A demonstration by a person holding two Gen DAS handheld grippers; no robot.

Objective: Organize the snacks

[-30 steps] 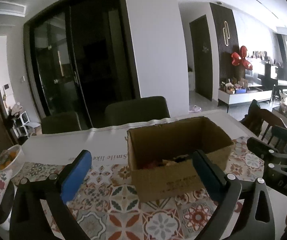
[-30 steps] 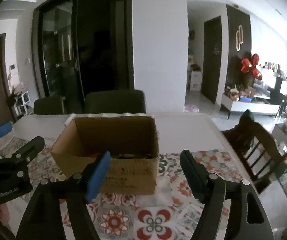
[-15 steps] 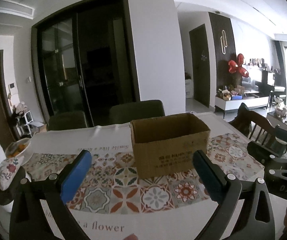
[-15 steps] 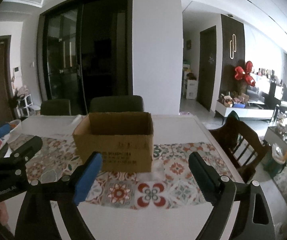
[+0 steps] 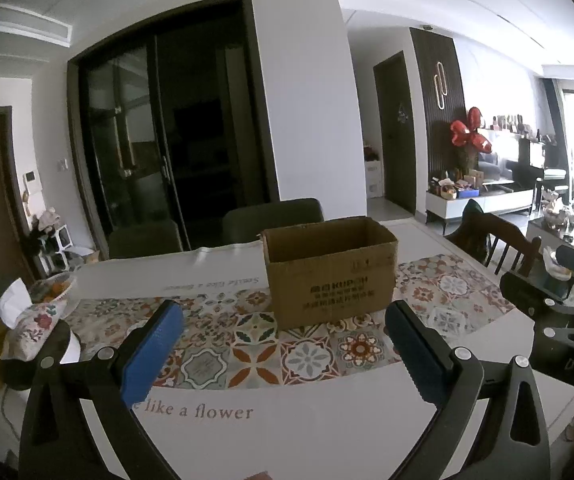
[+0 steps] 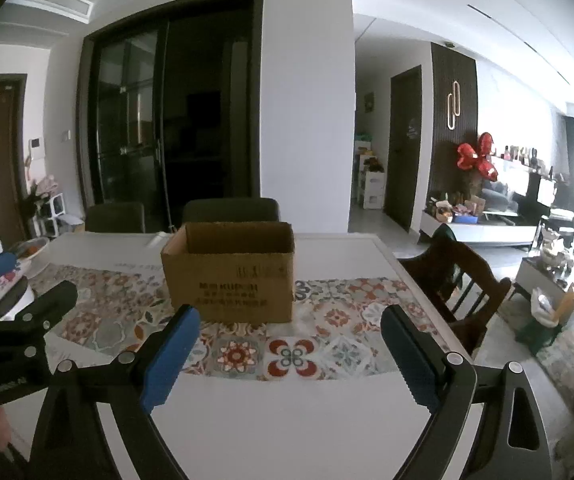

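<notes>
Now both grippers tilt slightly downward, well short of the cardboard box at frame centre; left gripper gapes wide, right gripper has just been opening, nothing between its blue pads.

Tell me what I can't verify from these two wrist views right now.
- Contents of the cardboard box: both views, hidden by its near wall.
- Small print on the box front: both views, too blurred to read.
- Bowl contents at the table's left edge: left wrist view, too small, partly behind the tissue pack.
- Snacks: none visible.
</notes>
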